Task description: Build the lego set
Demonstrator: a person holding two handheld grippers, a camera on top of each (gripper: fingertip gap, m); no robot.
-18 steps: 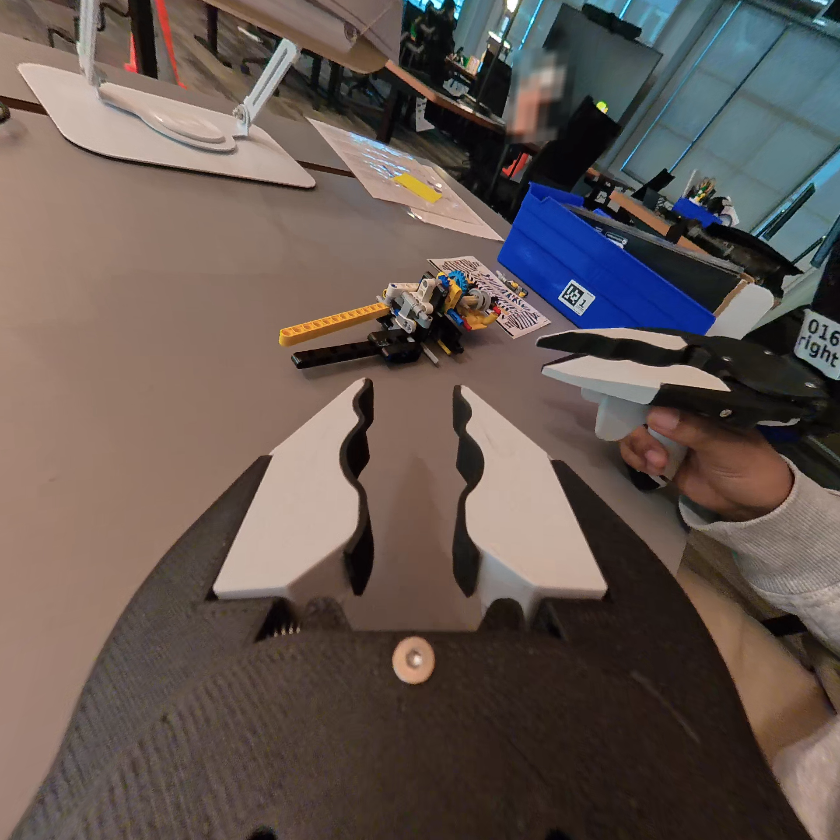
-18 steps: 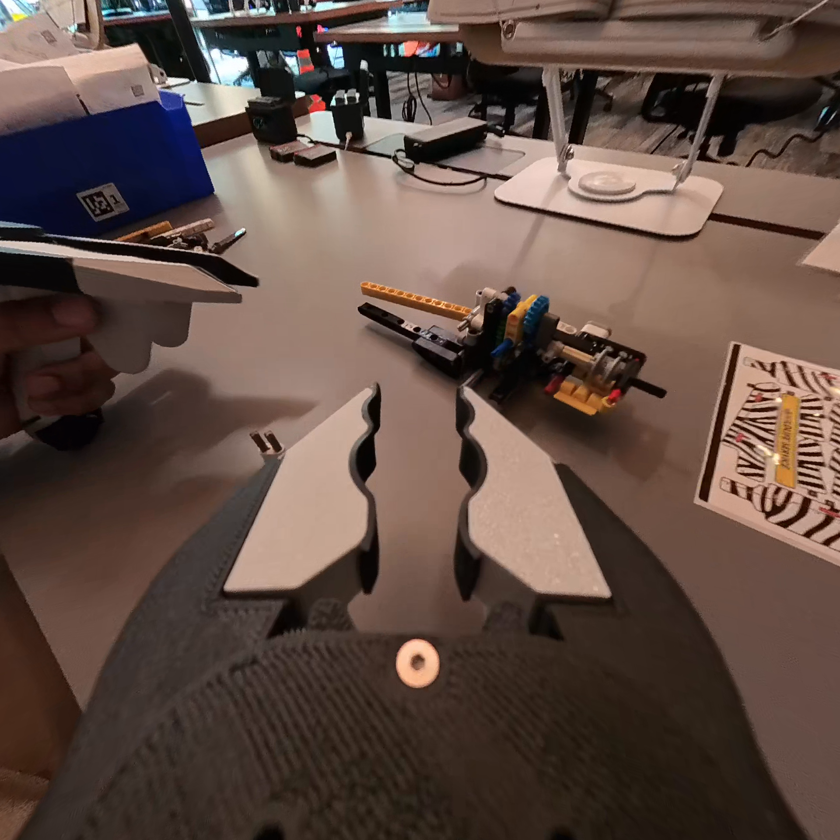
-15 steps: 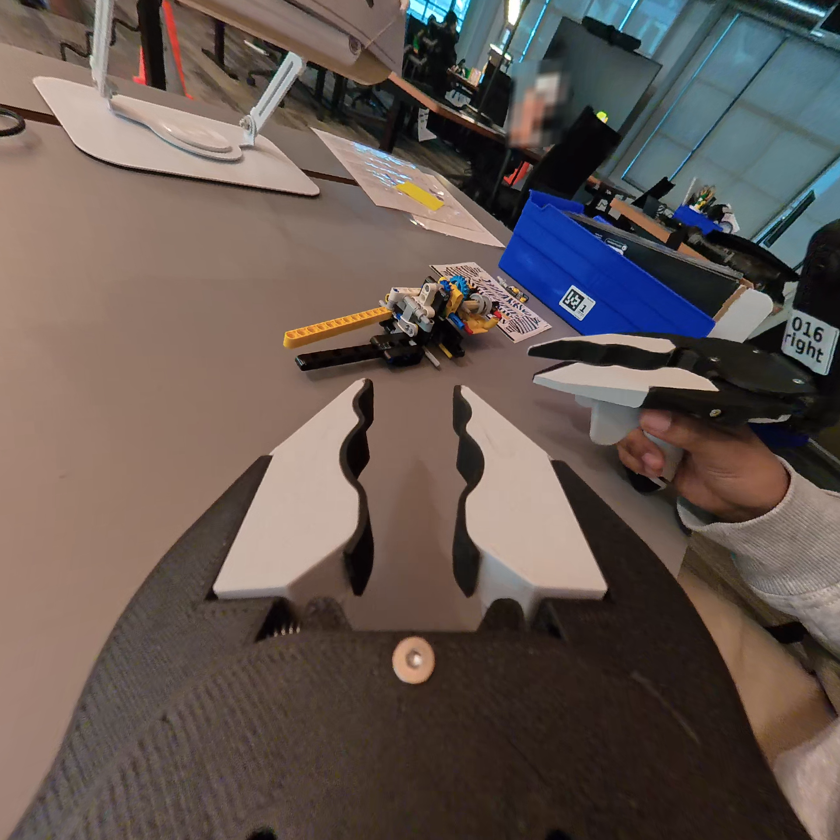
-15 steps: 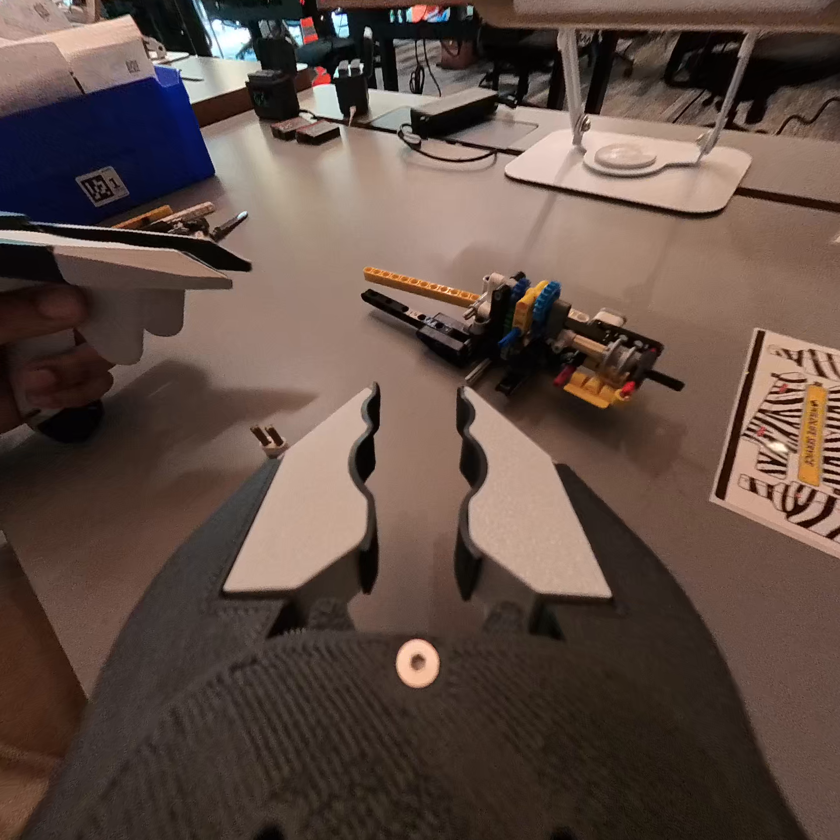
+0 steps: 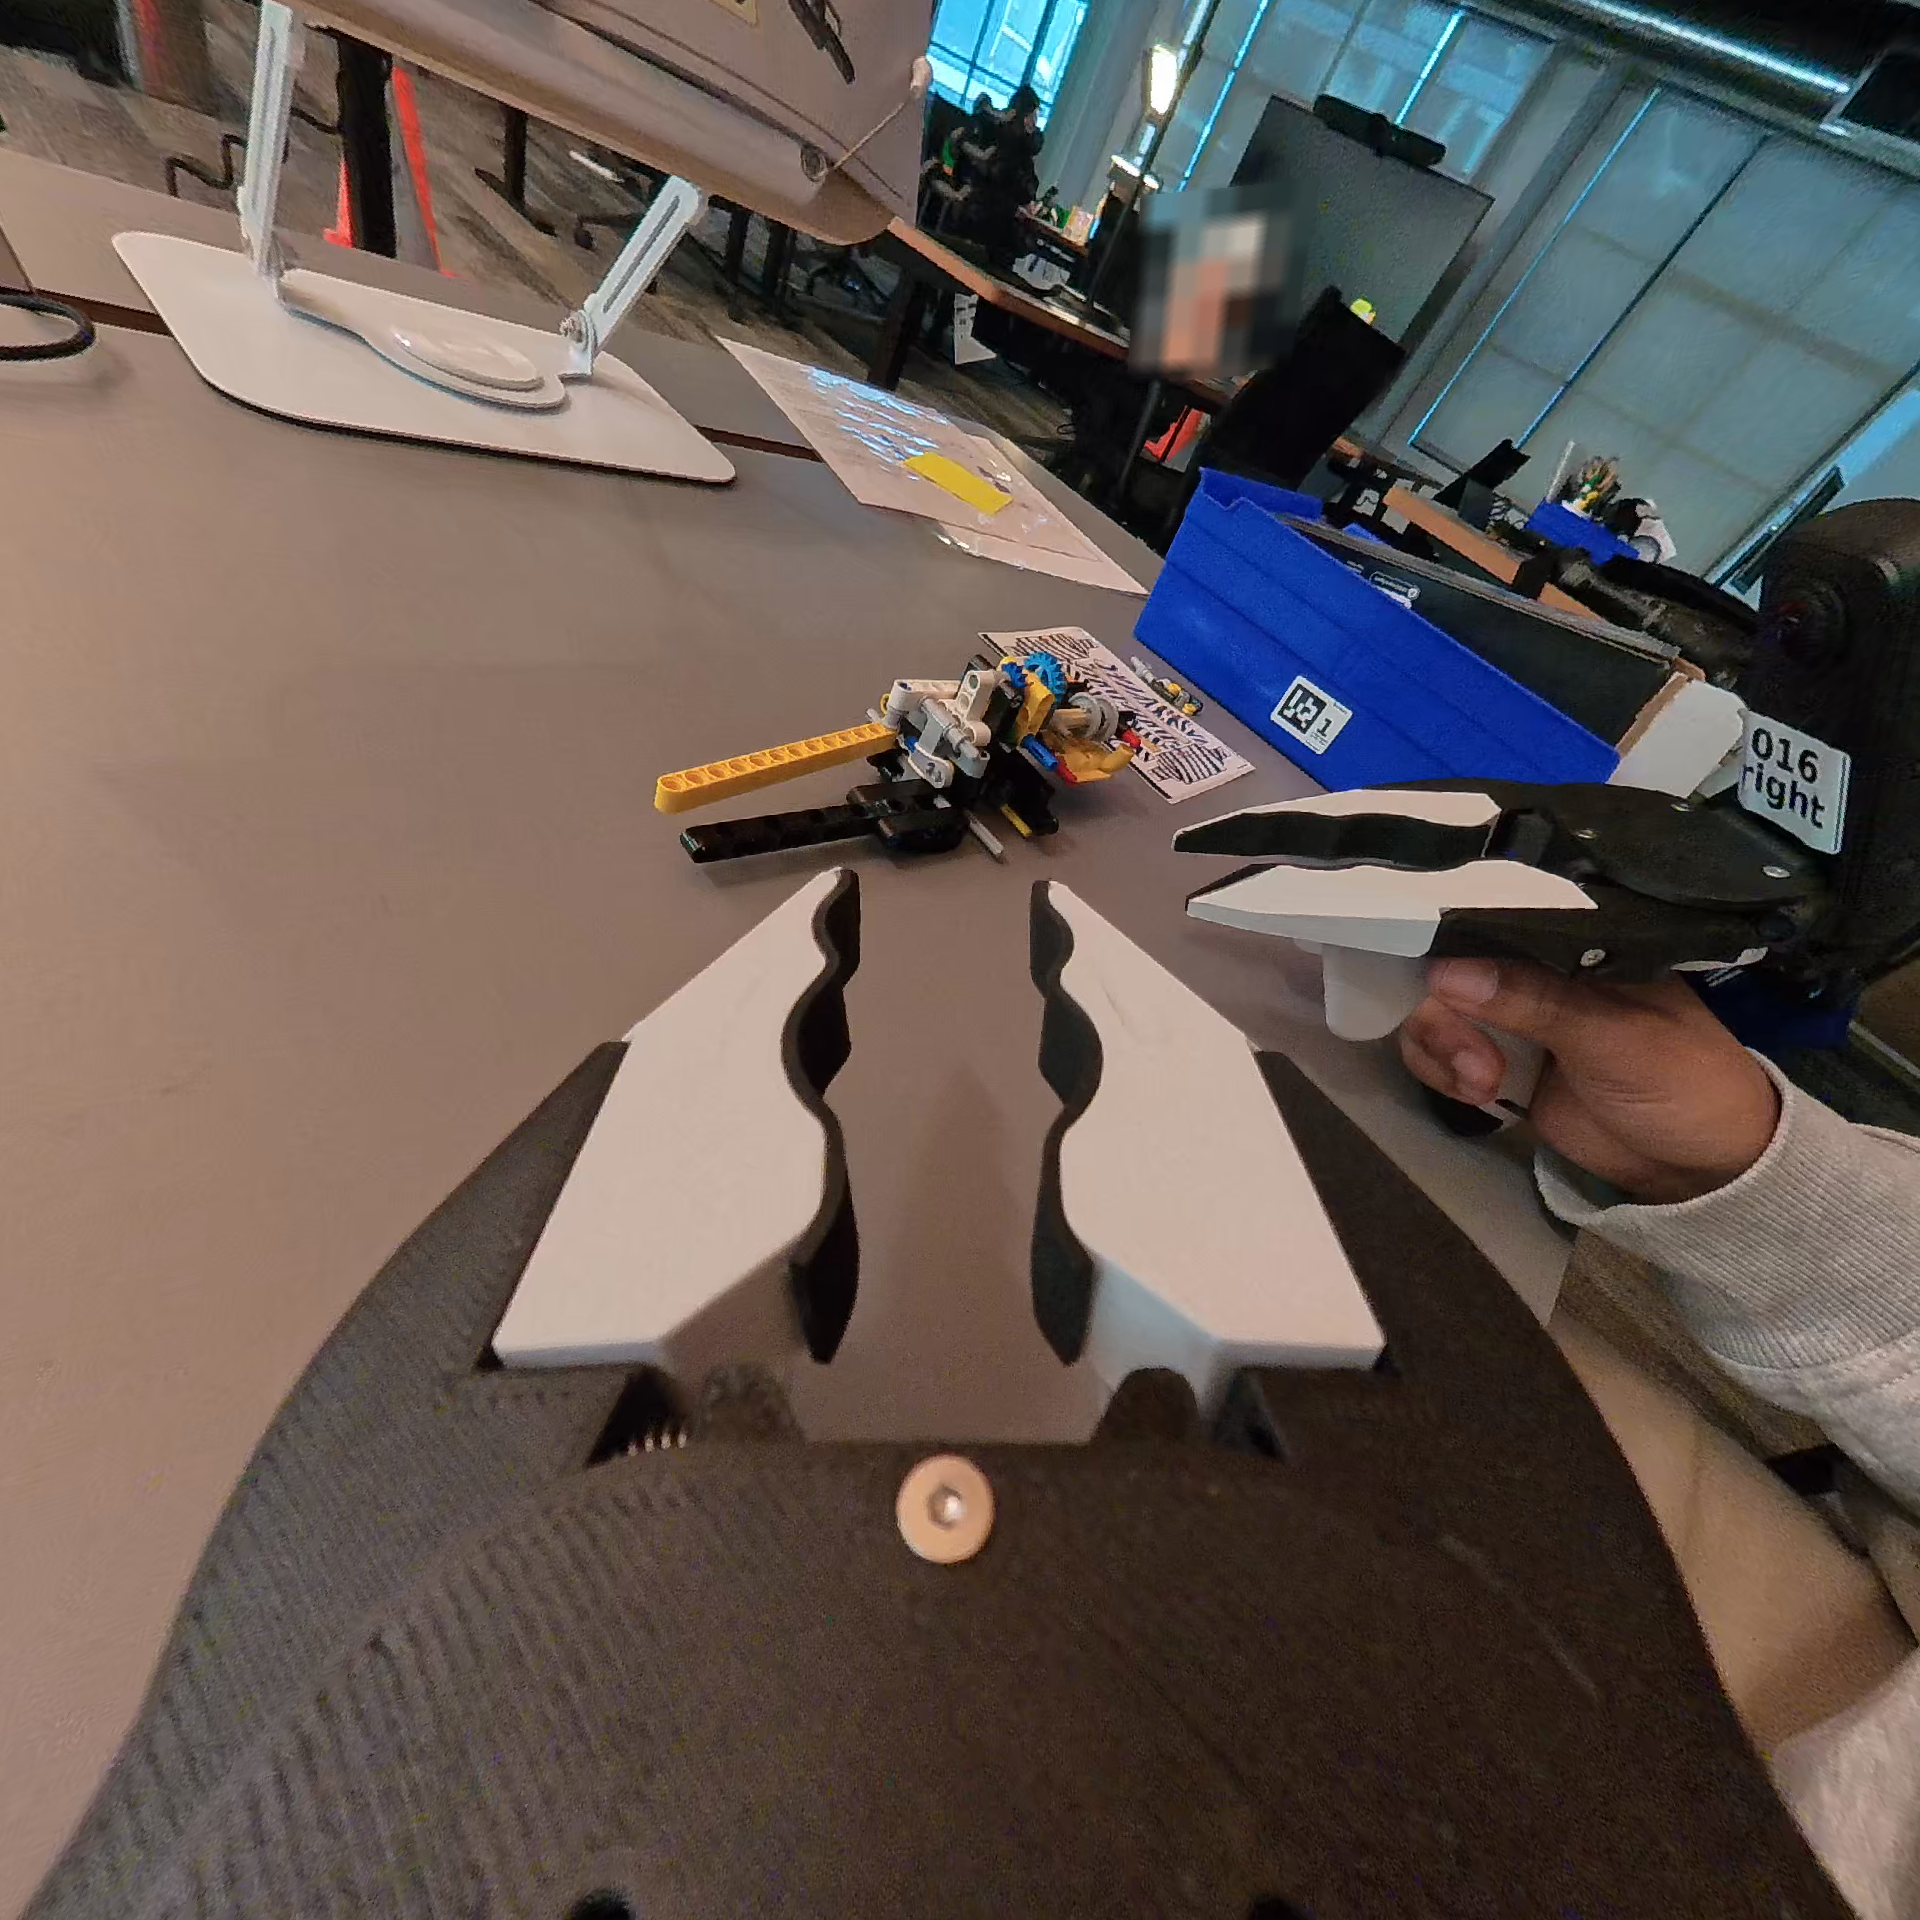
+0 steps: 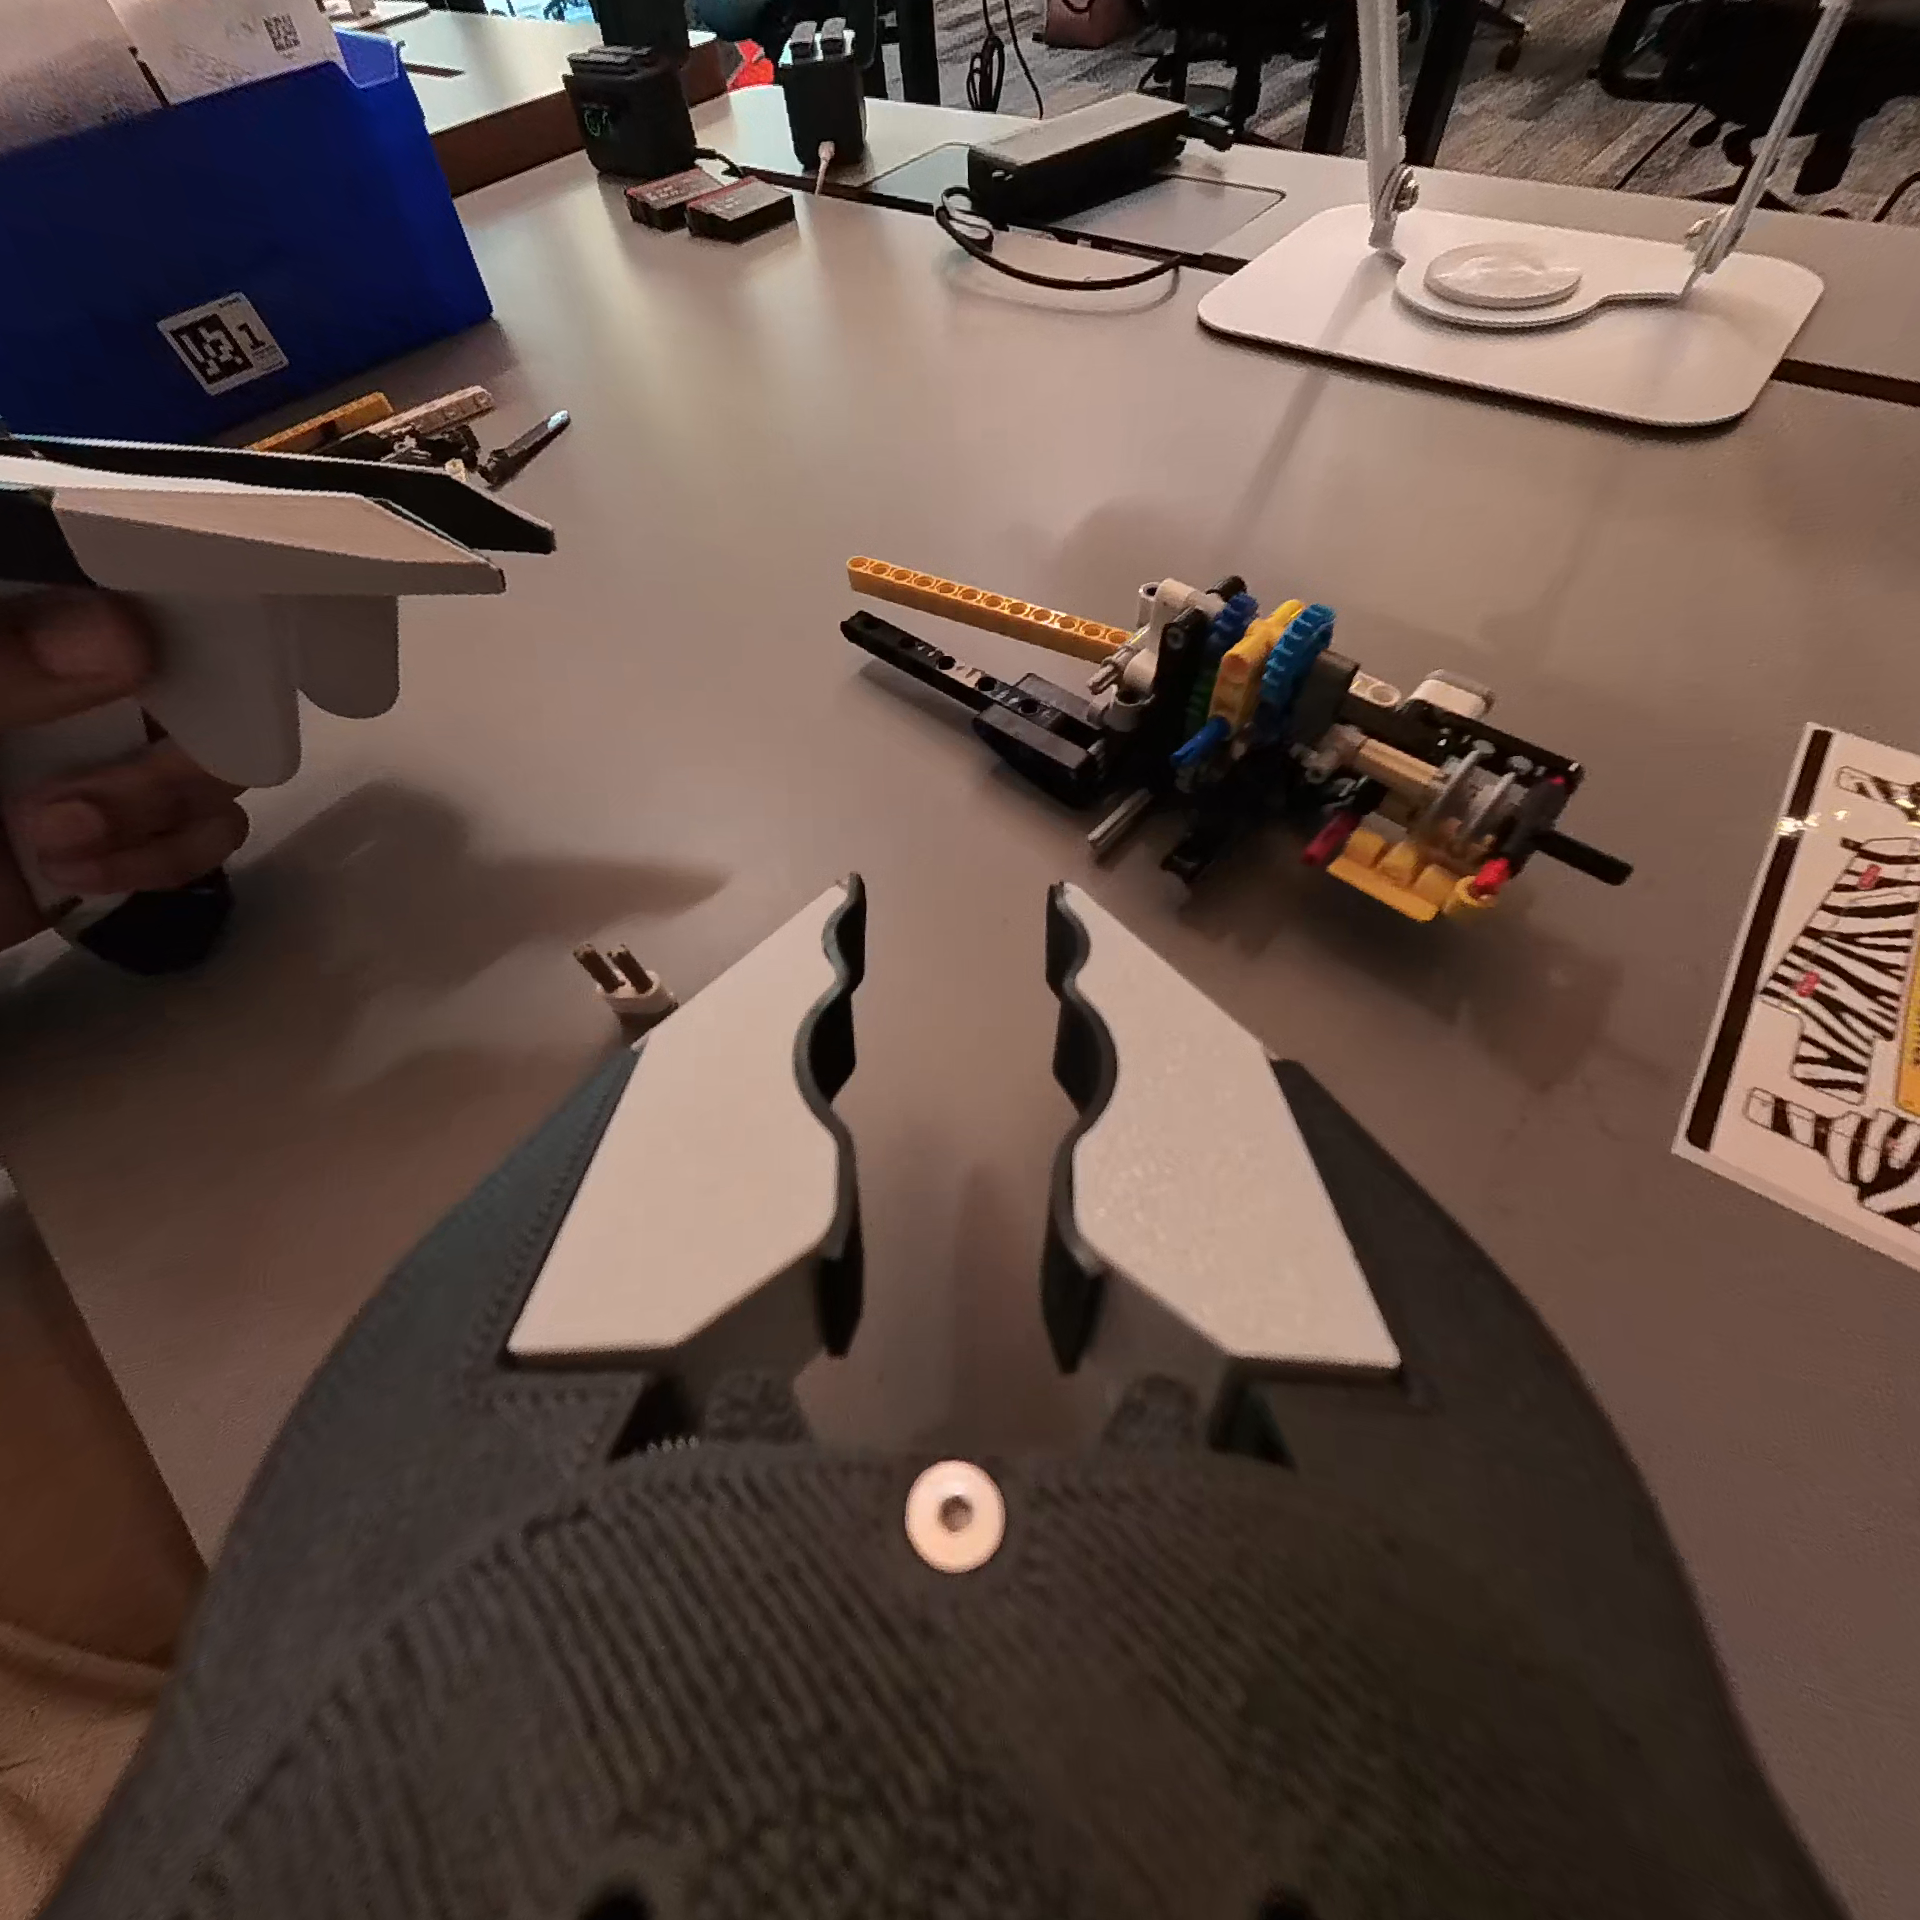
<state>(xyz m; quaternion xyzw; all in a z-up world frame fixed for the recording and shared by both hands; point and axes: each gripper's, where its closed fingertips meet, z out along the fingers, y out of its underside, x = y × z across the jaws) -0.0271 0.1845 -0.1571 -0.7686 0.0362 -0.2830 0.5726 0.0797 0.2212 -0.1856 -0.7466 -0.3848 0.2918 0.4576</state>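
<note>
A partly built lego model [image 5: 966,748] lies on the grey table, with a long yellow beam [image 5: 774,767], a black beam and blue and yellow gears. It also shows in the right wrist view [image 6: 1278,727]. My left gripper [image 5: 943,904] is open and empty, just short of the model. My right gripper [image 6: 954,904] is open and empty, near the model's black beam. It also shows from the side in the left wrist view [image 5: 1184,873]. The left gripper shows at the left of the right wrist view [image 6: 525,556]. A small grey pin piece [image 6: 623,982] lies beside my right gripper's left finger.
A blue bin [image 5: 1371,675] stands at the right, with loose lego parts [image 6: 416,431] in front of it. A striped sticker sheet [image 6: 1829,987] lies beside the model. A white stand base [image 5: 416,384], a paper sheet [image 5: 925,478], and chargers with cables [image 6: 1070,166] sit at the back.
Both grippers have moved a little closer to the model. Their jaws are as open as before. The model has not moved.
</note>
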